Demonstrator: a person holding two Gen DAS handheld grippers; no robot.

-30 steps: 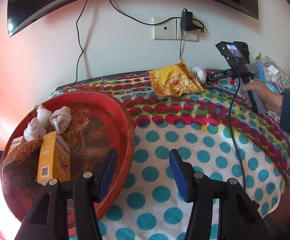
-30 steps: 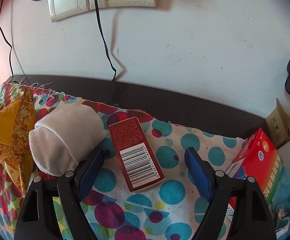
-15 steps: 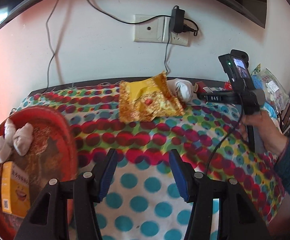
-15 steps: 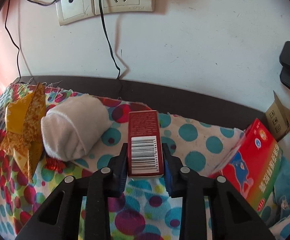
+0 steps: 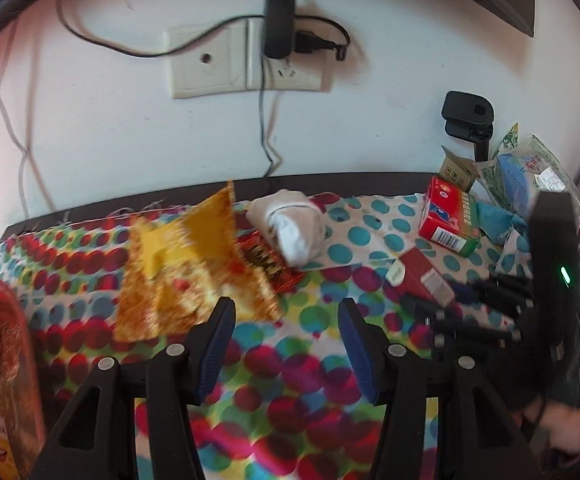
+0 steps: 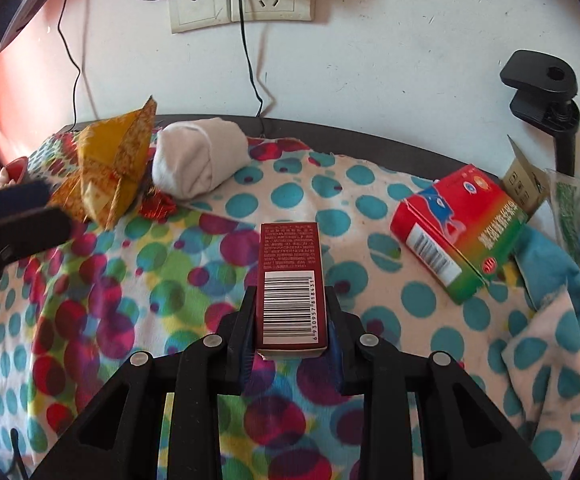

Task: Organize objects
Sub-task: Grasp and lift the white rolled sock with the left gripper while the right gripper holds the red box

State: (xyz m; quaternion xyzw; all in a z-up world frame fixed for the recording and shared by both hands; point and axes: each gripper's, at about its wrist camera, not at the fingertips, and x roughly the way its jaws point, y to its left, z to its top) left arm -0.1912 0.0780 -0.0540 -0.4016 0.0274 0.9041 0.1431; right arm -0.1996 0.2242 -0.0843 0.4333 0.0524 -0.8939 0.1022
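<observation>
My right gripper (image 6: 290, 332) is shut on a small dark red box (image 6: 290, 284) with a barcode, held above the spotted cloth (image 6: 169, 280); the box also shows in the left wrist view (image 5: 420, 278). My left gripper (image 5: 285, 344) is open and empty above the cloth, just in front of a yellow snack packet (image 5: 185, 268). A rolled white sock (image 5: 294, 226) lies behind the packet, also seen in the right wrist view (image 6: 197, 160). A red tray (image 5: 13, 344) with boxes and socks sits at the far left.
A red and green box (image 6: 458, 228) lies on the cloth at the right, with bags and a blue cloth beyond it. A small red wrapper (image 6: 157, 204) lies by the sock. Wall sockets and cables (image 6: 245, 4) are behind, and a black clamp stand (image 6: 546, 92) stands at the right.
My right gripper closed on the dark red box and lifted it back from the wall. My left gripper swung right, away from the red tray toward the yellow packet.
</observation>
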